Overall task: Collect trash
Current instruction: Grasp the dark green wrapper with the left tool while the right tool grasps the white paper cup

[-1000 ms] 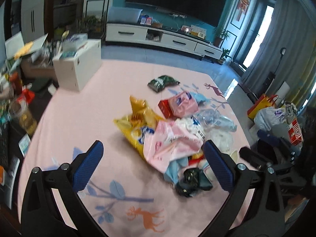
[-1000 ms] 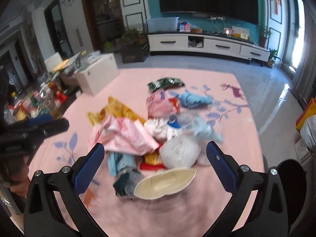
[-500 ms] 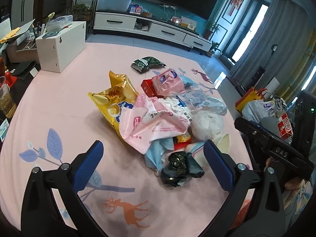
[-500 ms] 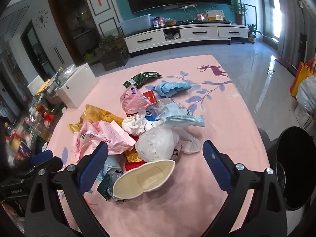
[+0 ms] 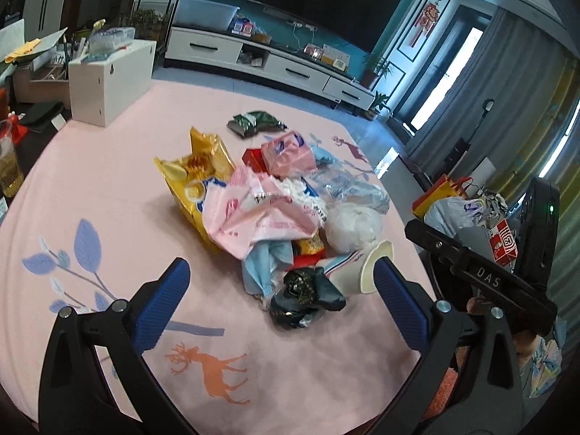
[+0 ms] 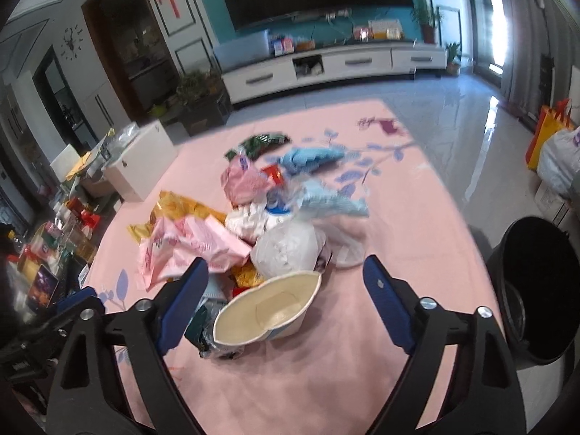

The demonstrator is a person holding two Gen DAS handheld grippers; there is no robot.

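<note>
I see my right gripper (image 6: 284, 291) with jaws apart and just closing in around the squashed cream paper cup (image 6: 270, 310) without touching it, at the near edge of the trash heap on the pink cloth (image 6: 398, 224), black bin (image 6: 536, 290) right of the cup, while the left gripper (image 5: 279, 297) hangs wide and empty above the crumpled black wrapper (image 5: 306, 295) beside that cup.

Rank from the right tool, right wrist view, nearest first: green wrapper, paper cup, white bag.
1. paper cup: crushed, lying just ahead of the right tool, at the pile's near edge.
2. white bag: right behind the cup, mid-pile.
3. green wrapper: far edge of the pile.
</note>
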